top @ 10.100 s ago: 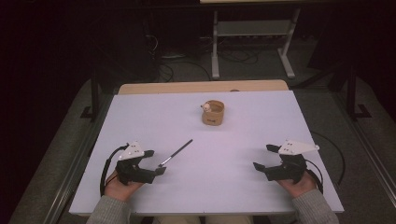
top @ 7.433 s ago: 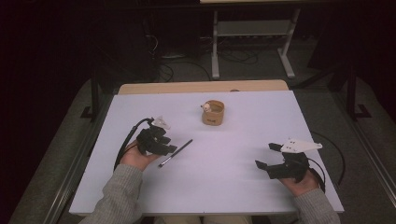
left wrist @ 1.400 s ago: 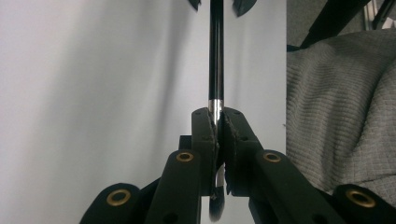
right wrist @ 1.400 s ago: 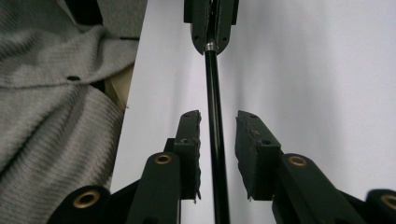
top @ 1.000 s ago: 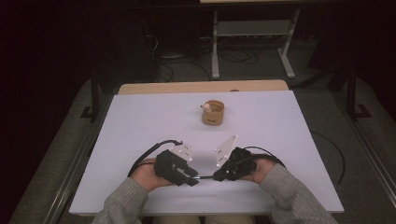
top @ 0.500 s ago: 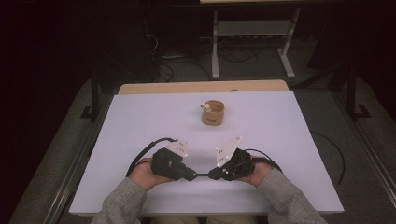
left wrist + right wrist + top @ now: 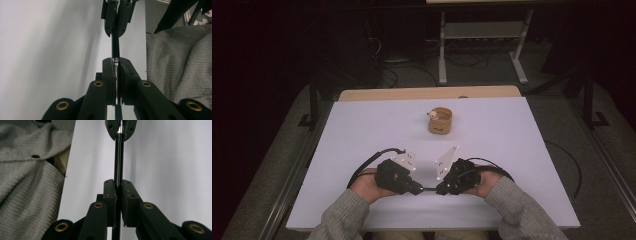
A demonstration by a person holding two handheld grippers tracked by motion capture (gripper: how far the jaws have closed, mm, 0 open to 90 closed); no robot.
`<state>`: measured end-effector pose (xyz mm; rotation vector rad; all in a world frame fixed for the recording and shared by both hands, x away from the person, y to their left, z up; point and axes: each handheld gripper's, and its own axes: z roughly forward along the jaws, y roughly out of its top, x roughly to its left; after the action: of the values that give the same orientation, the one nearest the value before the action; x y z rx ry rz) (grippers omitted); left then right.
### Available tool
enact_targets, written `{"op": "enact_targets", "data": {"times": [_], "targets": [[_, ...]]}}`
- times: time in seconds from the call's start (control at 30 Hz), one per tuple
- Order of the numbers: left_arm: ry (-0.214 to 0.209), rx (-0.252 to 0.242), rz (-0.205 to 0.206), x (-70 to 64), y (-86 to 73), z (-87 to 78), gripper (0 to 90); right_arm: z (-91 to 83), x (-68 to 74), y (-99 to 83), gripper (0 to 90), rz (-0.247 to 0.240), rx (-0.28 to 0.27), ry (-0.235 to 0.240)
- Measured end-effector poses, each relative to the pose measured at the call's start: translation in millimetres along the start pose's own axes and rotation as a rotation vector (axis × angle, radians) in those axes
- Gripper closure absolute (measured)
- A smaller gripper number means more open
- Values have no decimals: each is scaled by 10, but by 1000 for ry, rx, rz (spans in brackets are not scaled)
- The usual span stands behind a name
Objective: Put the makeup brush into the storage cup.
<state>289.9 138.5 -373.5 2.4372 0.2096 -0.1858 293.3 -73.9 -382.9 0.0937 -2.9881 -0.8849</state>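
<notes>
High view: cup beyond pen.

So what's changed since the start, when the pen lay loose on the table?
The left tool went to the pen and took hold of it, then carried it toward the person. The right tool came in from the right and shut on the pen's other end, so both now hold it between them near the table's front edge. The cup has not moved.
</notes>
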Motion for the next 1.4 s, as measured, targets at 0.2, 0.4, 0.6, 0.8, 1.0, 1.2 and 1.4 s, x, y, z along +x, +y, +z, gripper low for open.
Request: {"op": "enact_targets", "data": {"times": [0.2, 0.4, 0.6, 0.8, 1.0, 1.2, 1.4], "targets": [[4, -75, -52, 60, -102, -61, 635, -34, 7, -211, 826, 66, -151, -19], [-1, -101, -58, 53, -61, -58, 656, 41, 27, -257, 824, 78, -219, -65], [-5, -110, -68, 90, -71, -94, 832, 86, 40, -225, 818, 60, -230, -96], [-11, -81, -53, 58, -60, -78, 839, 85, 52, -130, 667, 59, -167, -121], [-5, -66, -44, 36, -44, -67, 840, 68, 86, -24, 709, 33, -119, -102], [3, -86, -29, 20, -37, -89, 708, 122, 57, -70, 823, 71, -124, -56], [35, -155, -87, 49, -112, -209, 591, 89, 25, -212, 824, 161, -240, -82]]}}
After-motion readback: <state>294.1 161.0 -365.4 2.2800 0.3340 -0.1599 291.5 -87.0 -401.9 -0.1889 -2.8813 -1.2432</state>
